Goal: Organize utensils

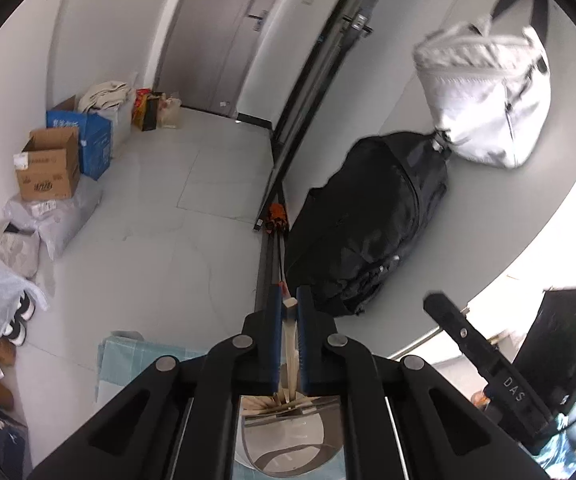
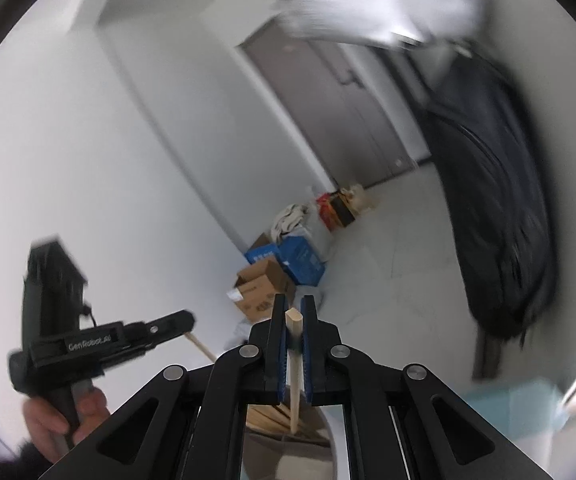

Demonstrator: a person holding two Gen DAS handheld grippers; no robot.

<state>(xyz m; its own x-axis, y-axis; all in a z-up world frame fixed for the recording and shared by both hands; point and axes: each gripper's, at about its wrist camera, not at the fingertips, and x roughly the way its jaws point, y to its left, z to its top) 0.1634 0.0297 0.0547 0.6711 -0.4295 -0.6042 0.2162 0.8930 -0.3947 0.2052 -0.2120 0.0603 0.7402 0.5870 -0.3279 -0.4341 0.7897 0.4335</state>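
Observation:
My left gripper (image 1: 289, 300) is shut on a pale wooden chopstick (image 1: 290, 332) that runs back between the blue pads towards the camera. Below it a bunch of several wooden chopsticks (image 1: 277, 402) stands in a shiny metal holder (image 1: 288, 444). My right gripper (image 2: 294, 310) is shut on another wooden chopstick (image 2: 294, 360), whose lower end reaches into the bunch of chopsticks (image 2: 271, 420) in the holder. The left gripper also shows in the right wrist view (image 2: 183, 320), with a chopstick (image 2: 201, 346) sticking out of it. The right gripper body shows in the left wrist view (image 1: 472, 344).
A black bag (image 1: 372, 220) and a white bag (image 1: 484, 96) lie on a round grey table (image 1: 508, 208). Cardboard boxes (image 1: 49, 164), a blue box (image 1: 91, 140) and plastic bags (image 1: 3, 284) line the wall on the floor. A light blue mat (image 1: 135, 360) lies under the holder.

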